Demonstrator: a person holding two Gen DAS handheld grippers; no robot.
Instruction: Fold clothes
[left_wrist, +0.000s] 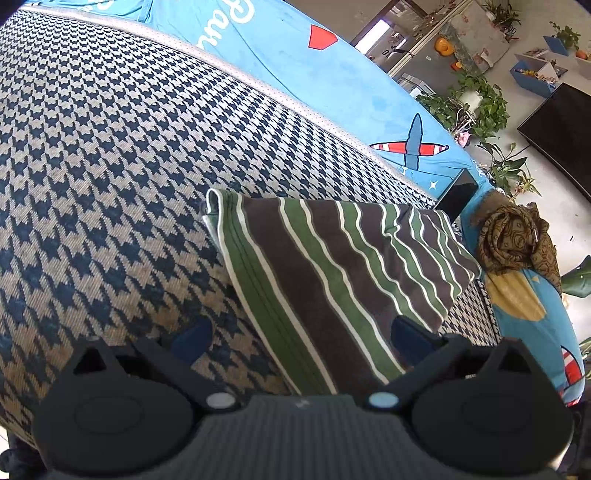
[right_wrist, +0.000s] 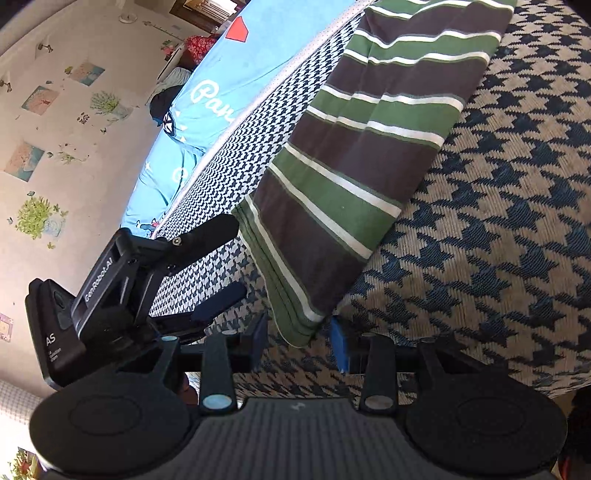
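Note:
A folded green, brown and white striped garment (left_wrist: 332, 266) lies on the houndstooth sofa cushion (left_wrist: 110, 166). My left gripper (left_wrist: 301, 328) is open wide. The garment's near end runs between its fingers, close to the right finger (left_wrist: 410, 332). In the right wrist view the striped garment (right_wrist: 354, 155) stretches away from me, its layered near corner caught between the blue pads (right_wrist: 340, 347) of my right gripper (right_wrist: 299, 343), which is shut on it. The left gripper (right_wrist: 225, 262) stands open just left of that corner, over the cushion (right_wrist: 498, 221).
A blue printed blanket (left_wrist: 295, 66) covers the sofa back. A dark phone (left_wrist: 458, 192) and a crumpled brown scarf (left_wrist: 517, 236) lie at the cushion's right end. Potted plants (left_wrist: 476, 103) and a black cabinet (left_wrist: 561, 125) stand beyond. A sticker-covered wall (right_wrist: 55, 129) is at left.

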